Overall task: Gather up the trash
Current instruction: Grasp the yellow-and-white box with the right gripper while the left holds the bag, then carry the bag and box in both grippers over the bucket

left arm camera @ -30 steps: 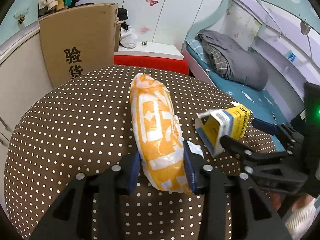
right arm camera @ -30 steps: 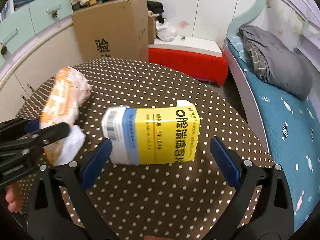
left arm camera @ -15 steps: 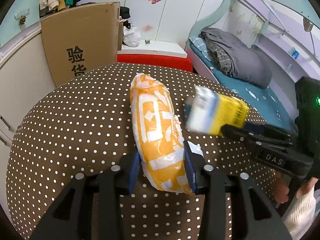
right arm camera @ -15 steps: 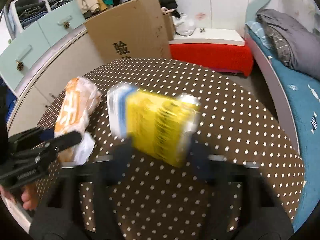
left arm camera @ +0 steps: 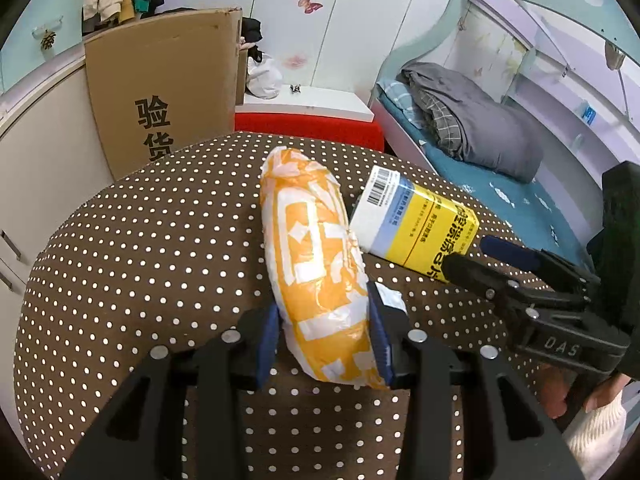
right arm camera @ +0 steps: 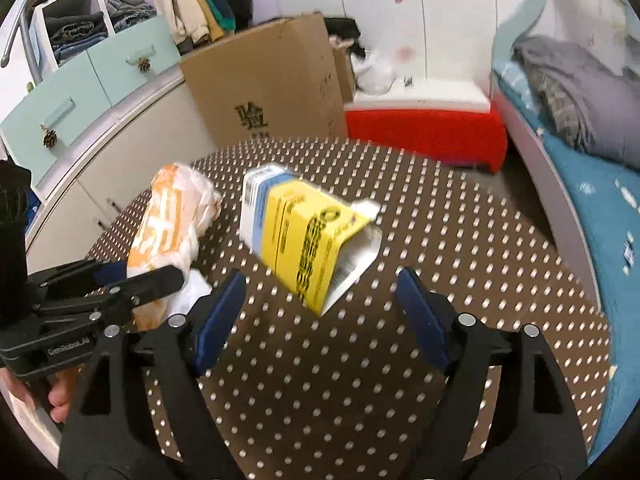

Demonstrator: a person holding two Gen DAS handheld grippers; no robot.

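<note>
Yellow carton (right arm camera: 308,240) is now lying turned, loose ahead of the opening right gripper (right arm camera: 320,316).
Left gripper (left arm camera: 324,340) is squeezing the soft orange bag (left arm camera: 316,264); the light, stiff carton is wanting a side grip.

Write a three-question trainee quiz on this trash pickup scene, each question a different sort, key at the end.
1. True or false: the left gripper is shut on the orange wrapper.
2. Multiple choice: the yellow box is A) clamped between the right gripper's pads, B) ahead of its parted pads, untouched by them, C) inside the cardboard box.
3. Fill in: the tablecloth is brown with white ____.

Key: 1 true. 2 B; the right gripper's jaws are opening and nothing sits between them. 3 dots.
</note>
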